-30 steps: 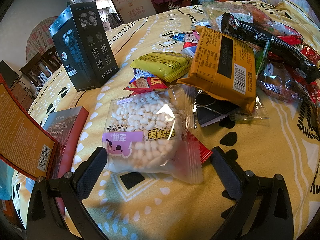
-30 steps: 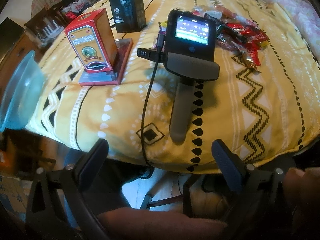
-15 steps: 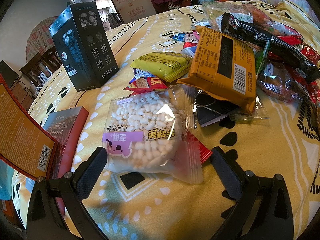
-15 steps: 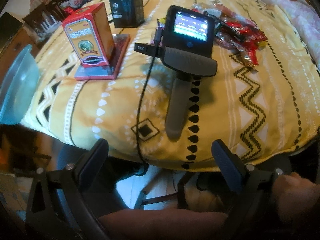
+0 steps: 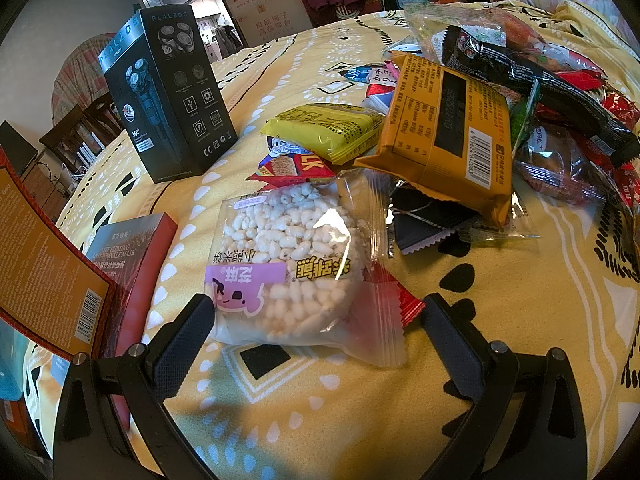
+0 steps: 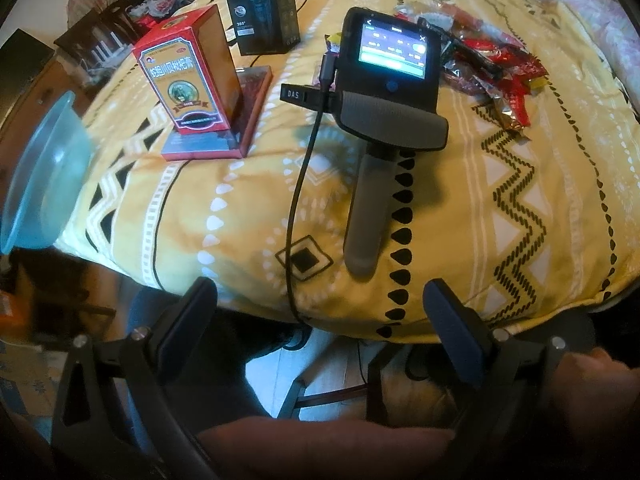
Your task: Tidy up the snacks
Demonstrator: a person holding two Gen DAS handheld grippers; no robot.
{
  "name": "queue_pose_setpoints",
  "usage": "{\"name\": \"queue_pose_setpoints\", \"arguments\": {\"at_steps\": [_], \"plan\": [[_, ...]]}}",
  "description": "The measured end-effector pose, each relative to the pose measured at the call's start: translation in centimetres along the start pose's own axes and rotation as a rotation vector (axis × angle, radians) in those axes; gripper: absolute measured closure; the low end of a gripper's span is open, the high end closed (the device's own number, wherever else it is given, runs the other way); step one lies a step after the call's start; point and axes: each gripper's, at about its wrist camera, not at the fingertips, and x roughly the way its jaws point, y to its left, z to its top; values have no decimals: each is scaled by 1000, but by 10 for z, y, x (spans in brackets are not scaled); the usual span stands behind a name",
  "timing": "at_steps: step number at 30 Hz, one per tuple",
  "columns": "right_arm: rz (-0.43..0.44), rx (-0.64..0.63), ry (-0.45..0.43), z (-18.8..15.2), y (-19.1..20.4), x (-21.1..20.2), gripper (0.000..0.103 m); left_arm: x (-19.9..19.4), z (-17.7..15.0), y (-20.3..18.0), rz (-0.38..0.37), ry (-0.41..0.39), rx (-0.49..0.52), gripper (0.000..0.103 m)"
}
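A yellow patterned cloth [image 5: 500, 320] covers the desk. The left hand-held gripper [image 5: 316, 332] rests on it with its fingers spread wide, released, on either side of a clear puffed-rice packet [image 5: 292, 264]; the left finger touches the packet's near corner. Just behind the packet lie a yellow snack pack [image 5: 328, 130] and an orange snack pack [image 5: 452, 136], with a heap of red and black wrappers [image 5: 580, 112] to its right. Left of the packet a flat red box [image 5: 132, 248] lies, and a black shaver box [image 5: 172, 92] stands farther back. Cardboard cartons [image 5: 260, 4] and clothes fill the room behind. The right hand-held gripper [image 6: 320, 320] hangs released at the desk's near edge. A pale blue bowl [image 6: 44, 176] at the far left shows nothing inside.
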Motion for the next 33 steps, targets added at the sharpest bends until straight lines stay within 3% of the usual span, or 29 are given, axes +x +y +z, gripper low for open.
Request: {"name": "queue_pose_setpoints", "arguments": {"at_steps": [33], "plan": [[39,1,-29,-1,-1,-2,0,0,0,0,0,0,0,0]]}}
